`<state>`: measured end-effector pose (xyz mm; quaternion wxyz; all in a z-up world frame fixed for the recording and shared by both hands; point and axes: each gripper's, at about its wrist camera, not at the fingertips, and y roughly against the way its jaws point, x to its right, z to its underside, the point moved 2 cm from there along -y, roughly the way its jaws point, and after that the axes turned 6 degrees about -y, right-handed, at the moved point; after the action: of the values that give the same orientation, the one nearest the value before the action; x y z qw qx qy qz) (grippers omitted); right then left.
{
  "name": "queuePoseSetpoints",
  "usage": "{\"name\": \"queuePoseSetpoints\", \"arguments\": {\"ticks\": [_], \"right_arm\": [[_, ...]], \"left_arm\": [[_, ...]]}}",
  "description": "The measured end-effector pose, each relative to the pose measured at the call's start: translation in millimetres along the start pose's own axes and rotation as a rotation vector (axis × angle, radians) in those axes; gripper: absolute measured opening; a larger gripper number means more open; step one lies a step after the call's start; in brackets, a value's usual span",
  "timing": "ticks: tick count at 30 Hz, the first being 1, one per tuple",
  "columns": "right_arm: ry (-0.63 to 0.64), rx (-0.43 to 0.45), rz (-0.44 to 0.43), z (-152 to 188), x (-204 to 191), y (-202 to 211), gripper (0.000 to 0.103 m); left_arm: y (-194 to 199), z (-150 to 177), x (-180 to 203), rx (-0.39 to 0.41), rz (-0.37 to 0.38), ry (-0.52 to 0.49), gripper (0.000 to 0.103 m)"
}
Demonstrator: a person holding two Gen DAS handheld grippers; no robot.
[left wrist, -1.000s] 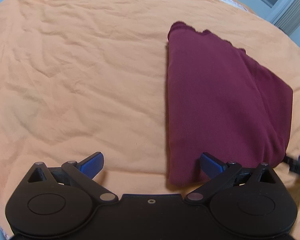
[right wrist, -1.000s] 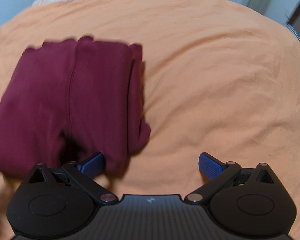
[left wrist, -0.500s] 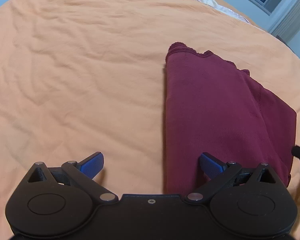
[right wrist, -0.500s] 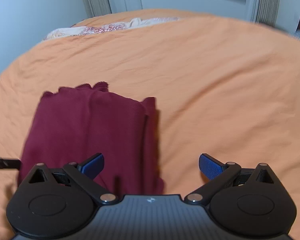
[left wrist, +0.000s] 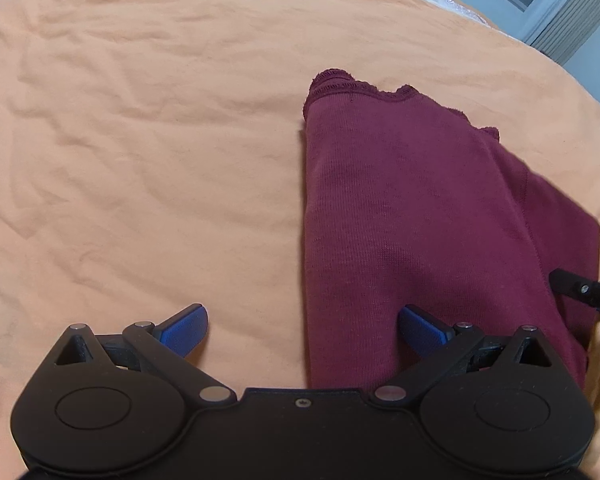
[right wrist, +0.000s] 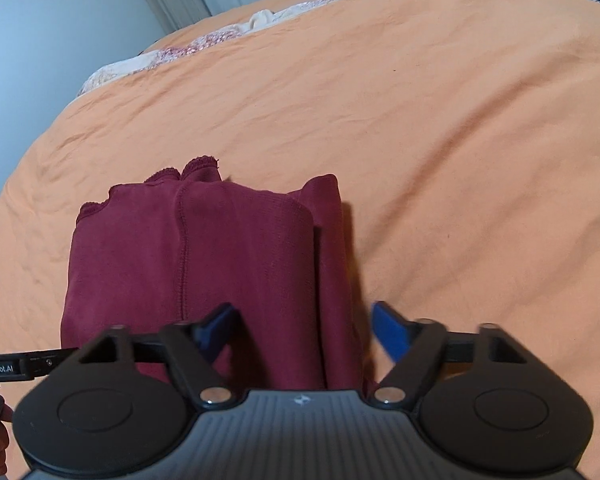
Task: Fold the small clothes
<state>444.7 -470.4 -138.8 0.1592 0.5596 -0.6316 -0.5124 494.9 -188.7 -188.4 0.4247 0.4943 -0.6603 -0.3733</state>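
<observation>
We have the maroon garment [left wrist: 412, 216] lying on the orange bedsheet [left wrist: 140, 140], already folded into a long narrow strip with its hemmed end away from us. Our left tongs [left wrist: 303, 326] are spread wide over its near left edge, one blue pad above the cloth and the other over bare sheet, holding nothing. Our right tongs [right wrist: 302, 330] are also spread and empty (the pads look blurred), straddling the strip's near right edge, where a narrower layer [right wrist: 332, 264] sticks out beside the main fold.

To do the next fold well, we judge that each pair of tongs should pinch a near corner through all layers, then carry both ends forward together so the edges meet the far hem squarely. The loose right layer could slip free if we catch only the top ply.

Pale bedding [right wrist: 204, 46] lies at the bed's far edge, well apart; nothing blocks us.
</observation>
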Motion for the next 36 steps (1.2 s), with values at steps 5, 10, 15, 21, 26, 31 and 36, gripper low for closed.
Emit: {"name": "queuePoseSetpoints", "arguments": {"ticks": [5,10,15,21,26,31,36], "right_arm": [[-0.038,0.022,0.003,4,-4,3,0.043],[-0.054,0.023,0.022,5,-10,7,0.028],[-0.016,0.048,0.037,8,-21,20,0.019],[0.004,0.097,0.011,7,-44,47,0.016],[0.031,0.129,-0.05,8,-76,68,0.015],[0.043,0.139,-0.115,13,-121,67,0.015],[0.022,0.105,-0.19,21,-165,46,0.015]], "left_arm": [[3,-1,-1,0.027,0.079,0.023,0.082],[6,-5,5,0.009,0.148,0.056,0.048],[15,-5,13,0.023,0.121,0.017,0.027],[43,-3,18,0.101,0.108,-0.048,0.02],[75,-11,4,0.127,0.102,-0.062,0.02],[108,-20,-27,0.155,0.051,-0.083,0.02],[129,-29,-73,0.173,-0.008,-0.082,0.02]]}}
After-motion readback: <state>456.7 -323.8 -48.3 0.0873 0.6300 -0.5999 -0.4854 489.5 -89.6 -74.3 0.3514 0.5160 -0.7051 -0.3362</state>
